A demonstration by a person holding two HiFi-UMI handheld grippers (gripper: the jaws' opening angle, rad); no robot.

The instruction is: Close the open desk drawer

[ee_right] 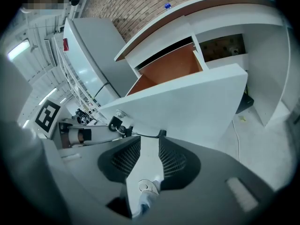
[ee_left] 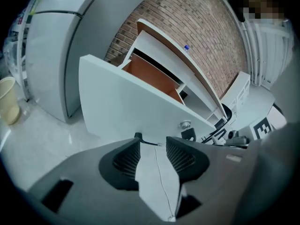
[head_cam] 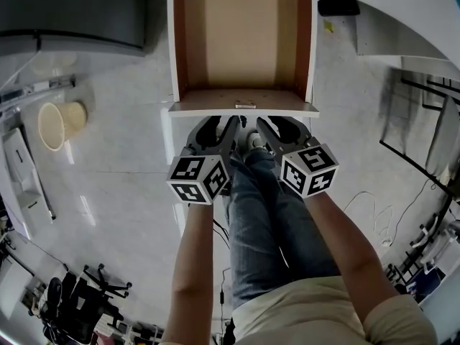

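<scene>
Here, at the open drawer (head_cam: 243,108) | my left fingers (ee_left: 125,161) spread, empty | right fingers (ee_right: 124,160) spread, empty | tips near its white front edge | floor (head_cam: 122,165) open both sides.

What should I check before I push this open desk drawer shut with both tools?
1. Drawer pulled out and open: ok.
2. Nothing sticking up over its rim: ok.
3. Left tool empty, jaws apart: ok.
4. Right tool empty, jaws apart: ok.
5. Both tools facing the white drawer front, one on either side of its metal lock: ok.
6. Tool tips touching the front: cannot tell.
</scene>
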